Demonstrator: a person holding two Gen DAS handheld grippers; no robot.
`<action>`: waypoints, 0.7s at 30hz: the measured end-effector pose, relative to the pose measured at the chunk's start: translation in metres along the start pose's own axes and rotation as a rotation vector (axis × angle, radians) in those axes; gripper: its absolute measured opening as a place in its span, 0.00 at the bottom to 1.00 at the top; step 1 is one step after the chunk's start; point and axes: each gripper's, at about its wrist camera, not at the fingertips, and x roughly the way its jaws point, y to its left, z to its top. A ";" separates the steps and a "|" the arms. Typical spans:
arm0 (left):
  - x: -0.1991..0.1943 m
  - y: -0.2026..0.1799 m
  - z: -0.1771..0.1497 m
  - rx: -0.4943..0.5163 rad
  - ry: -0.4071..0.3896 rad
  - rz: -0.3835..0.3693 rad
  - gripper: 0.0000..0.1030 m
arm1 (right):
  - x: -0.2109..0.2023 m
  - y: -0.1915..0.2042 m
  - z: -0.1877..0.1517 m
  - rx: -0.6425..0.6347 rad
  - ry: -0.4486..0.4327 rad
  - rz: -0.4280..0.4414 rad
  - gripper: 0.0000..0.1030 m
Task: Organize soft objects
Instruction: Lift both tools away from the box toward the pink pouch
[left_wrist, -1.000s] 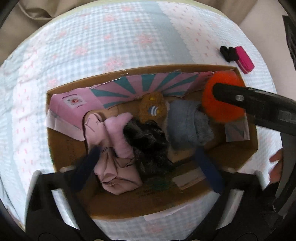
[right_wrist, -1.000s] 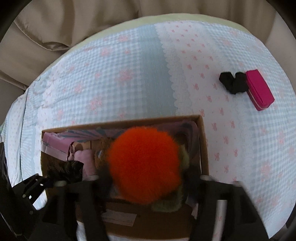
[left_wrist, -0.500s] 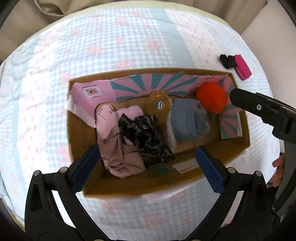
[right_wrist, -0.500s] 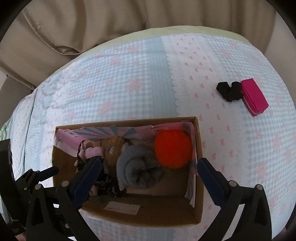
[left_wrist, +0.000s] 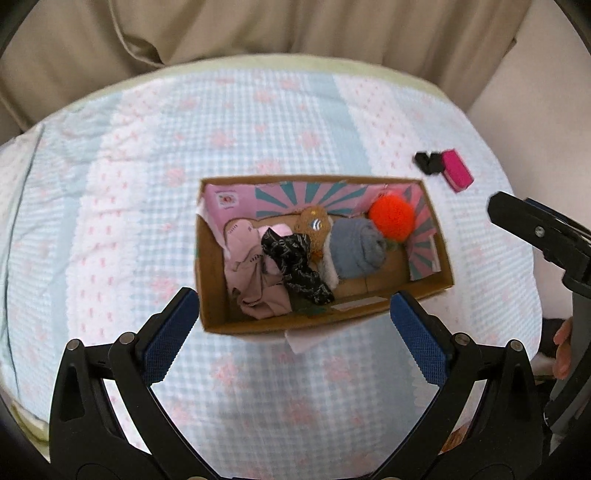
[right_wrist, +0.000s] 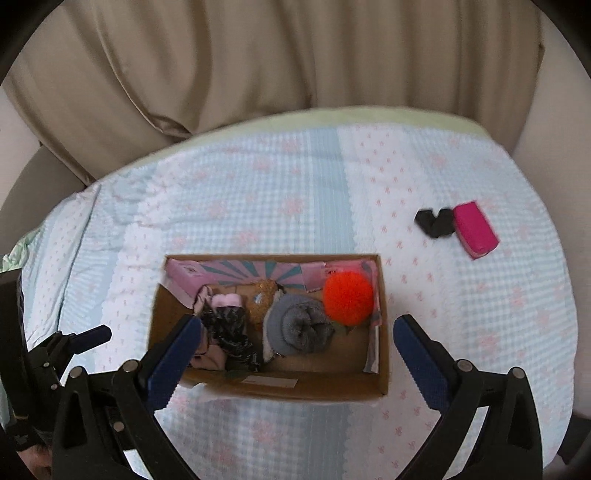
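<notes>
A cardboard box (left_wrist: 210, 280) (right_wrist: 382, 325) lies on the bed. Inside it sit an orange fuzzy ball (left_wrist: 391, 218) (right_wrist: 348, 298) at the right end, a rolled grey-blue cloth (left_wrist: 356, 251) (right_wrist: 301, 325), a brown plush (left_wrist: 314, 227) (right_wrist: 263, 300), a black patterned cloth (left_wrist: 295, 264) (right_wrist: 229, 332) and a pink garment (left_wrist: 255, 280) (right_wrist: 225, 301) at the left end. My left gripper (left_wrist: 293, 338) hovers open above the box's near side, holding nothing. My right gripper (right_wrist: 293, 360) is open above the box as well, empty.
A pink case (left_wrist: 458, 175) (right_wrist: 475, 229) and a small black item (left_wrist: 428, 162) (right_wrist: 434, 223) lie on the checked bedspread (left_wrist: 258, 118) (right_wrist: 258, 192) at the far right. A beige curtain (right_wrist: 258, 66) hangs behind the bed. A person's fingers (left_wrist: 563, 350) show at the right edge.
The right gripper opened and let the orange ball drop into the box's right end. Both grippers then drew back and up, so the box looks smaller.
</notes>
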 end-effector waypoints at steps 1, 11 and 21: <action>-0.008 0.000 -0.002 -0.004 -0.016 0.000 1.00 | -0.012 0.001 -0.002 -0.003 -0.021 -0.001 1.00; -0.104 -0.022 -0.014 -0.024 -0.218 0.045 1.00 | -0.115 -0.001 -0.022 -0.062 -0.204 -0.072 1.00; -0.149 -0.098 0.000 0.023 -0.389 0.043 1.00 | -0.175 -0.045 -0.031 -0.109 -0.340 -0.135 1.00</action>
